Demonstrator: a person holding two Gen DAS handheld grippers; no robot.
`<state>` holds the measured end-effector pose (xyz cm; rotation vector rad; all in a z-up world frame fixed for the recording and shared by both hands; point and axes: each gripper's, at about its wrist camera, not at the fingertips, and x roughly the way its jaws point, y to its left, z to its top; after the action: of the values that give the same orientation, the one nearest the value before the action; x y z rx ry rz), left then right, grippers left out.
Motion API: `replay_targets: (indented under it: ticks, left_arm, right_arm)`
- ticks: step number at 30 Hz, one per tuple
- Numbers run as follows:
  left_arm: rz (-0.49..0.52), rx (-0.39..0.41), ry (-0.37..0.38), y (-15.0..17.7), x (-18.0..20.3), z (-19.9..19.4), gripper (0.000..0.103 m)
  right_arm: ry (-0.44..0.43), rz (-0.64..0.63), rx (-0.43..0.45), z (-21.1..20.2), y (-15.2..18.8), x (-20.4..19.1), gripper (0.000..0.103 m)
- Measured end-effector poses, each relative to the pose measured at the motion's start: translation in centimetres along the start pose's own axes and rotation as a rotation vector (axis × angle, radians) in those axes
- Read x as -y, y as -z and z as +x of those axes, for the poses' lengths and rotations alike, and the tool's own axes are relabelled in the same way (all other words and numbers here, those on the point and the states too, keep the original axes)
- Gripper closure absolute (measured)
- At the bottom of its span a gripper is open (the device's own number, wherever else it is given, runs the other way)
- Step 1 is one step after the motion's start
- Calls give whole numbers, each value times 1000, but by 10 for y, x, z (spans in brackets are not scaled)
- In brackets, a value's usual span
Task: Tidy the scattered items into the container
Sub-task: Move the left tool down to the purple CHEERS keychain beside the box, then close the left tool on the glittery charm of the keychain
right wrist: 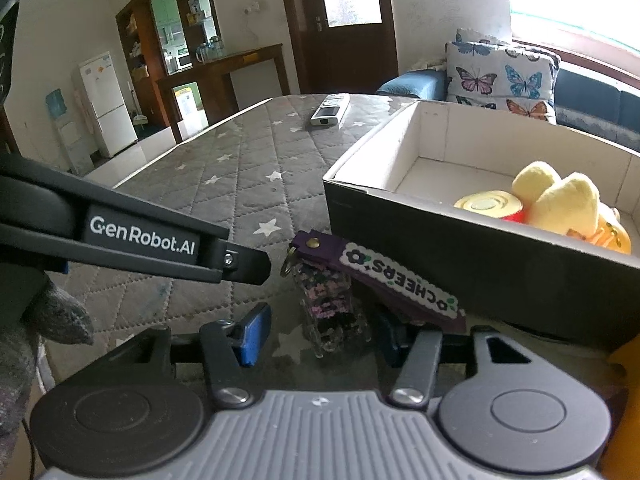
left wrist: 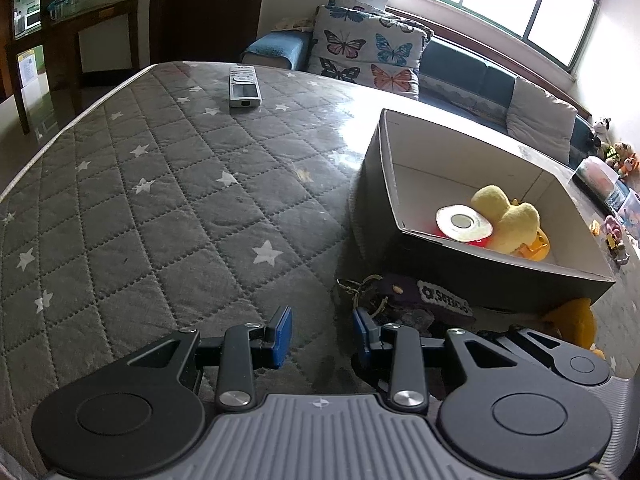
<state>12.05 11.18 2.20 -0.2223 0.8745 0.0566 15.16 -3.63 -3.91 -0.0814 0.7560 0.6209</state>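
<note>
Right gripper (right wrist: 316, 338) sits low over the quilted grey star-print table cover (right wrist: 240, 184), blue pads spread wide on either side of a keychain (right wrist: 332, 304), not touching it that I can see. Keychain is a clear glittery block with a metal ring and a purple strap labelled "CHEERS" (right wrist: 400, 278); it lies on the cover just beside the near wall of the box (right wrist: 460, 248), strap end against or nearly against that wall. Left gripper (left wrist: 322, 334) also has its fingers apart, nothing between them, hovering over bare cover just left of the same keychain (left wrist: 400, 300); its black arm with white "GenRobot.AI" lettering crosses the right wrist view at left. Dark box with white inside (left wrist: 384, 208) holds a yellow plush toy (left wrist: 508, 220), a round can (left wrist: 462, 222) lying on its side with red under it. Silver remote control (left wrist: 244, 88) lies flat at the far end of the cover, well apart from the box. Butterfly-print cushion (left wrist: 368, 52) rests on the blue sofa behind the table. Grey-gloved hand at the left edge of the right wrist view.
</note>
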Motion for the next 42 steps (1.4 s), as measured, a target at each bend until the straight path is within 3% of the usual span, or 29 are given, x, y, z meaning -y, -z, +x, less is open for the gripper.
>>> replay_targets:
  ticks: [3,4,18,29,42]
  left_arm:
    - [-2,2,-1,0,-2,-1,67]
    - [-2,3,-2,0,-2,-1,67]
    - [-7,9,-12,7,-10,-12,67]
    - [-16,19,62,9,-10,-30,67]
    - [5,-31,89,15,-1,-23,66]
  right_arm:
    - [13,-17,3,1,0,-2,60]
    - [12,-19,2,1,0,-2,72]
    - [-63,-90,-27,-6,8,-18,72]
    - [-88,-148,-41,-11,14,-31,72]
    - [-96,-161,-44,-7,17,-34,69]
